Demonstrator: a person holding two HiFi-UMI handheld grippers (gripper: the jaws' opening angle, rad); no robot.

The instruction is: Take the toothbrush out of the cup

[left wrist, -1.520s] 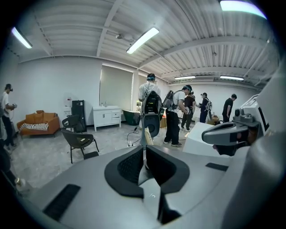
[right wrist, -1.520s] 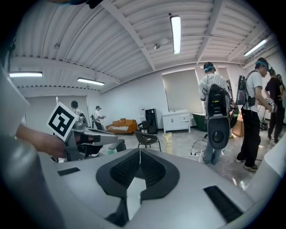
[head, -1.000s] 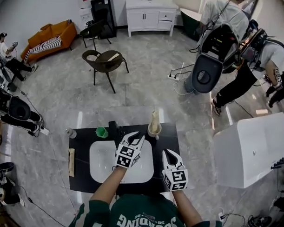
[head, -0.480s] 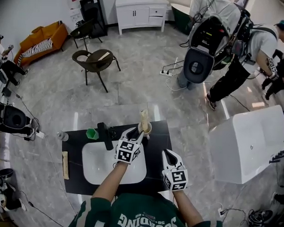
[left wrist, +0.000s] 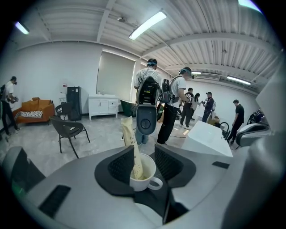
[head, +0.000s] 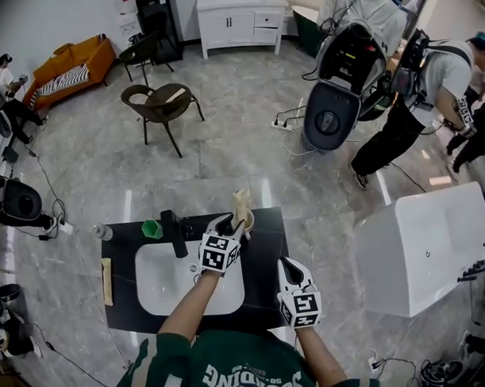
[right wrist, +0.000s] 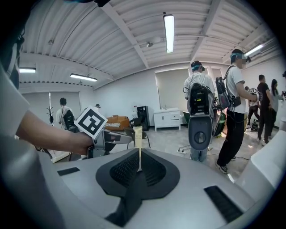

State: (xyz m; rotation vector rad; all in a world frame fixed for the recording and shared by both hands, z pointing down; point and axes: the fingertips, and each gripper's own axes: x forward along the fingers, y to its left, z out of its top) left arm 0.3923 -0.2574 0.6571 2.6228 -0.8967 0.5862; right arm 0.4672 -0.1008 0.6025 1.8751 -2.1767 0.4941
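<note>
Left gripper [left wrist: 143, 147]: fingers just being opened, apart around white ceramic cup [left wrist: 144, 175].
Right gripper [right wrist: 139, 150]: fingers being held closed.
Paper-wrapped toothbrush [left wrist: 130, 134]: being held upright in cup, at far edge of black bench [head: 265, 239].

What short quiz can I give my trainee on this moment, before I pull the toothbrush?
1. True or false: the toothbrush stands in the white cup.
2. Pick one. The left gripper has its jaws: A) apart, with the white cup between them; B) shut on the toothbrush; C) shut on nothing.
3. Fill the gap: the right gripper has its jaws ___, with nothing between them.

Key
1. True.
2. A. The jaws have just been opening.
3. Together.
</note>
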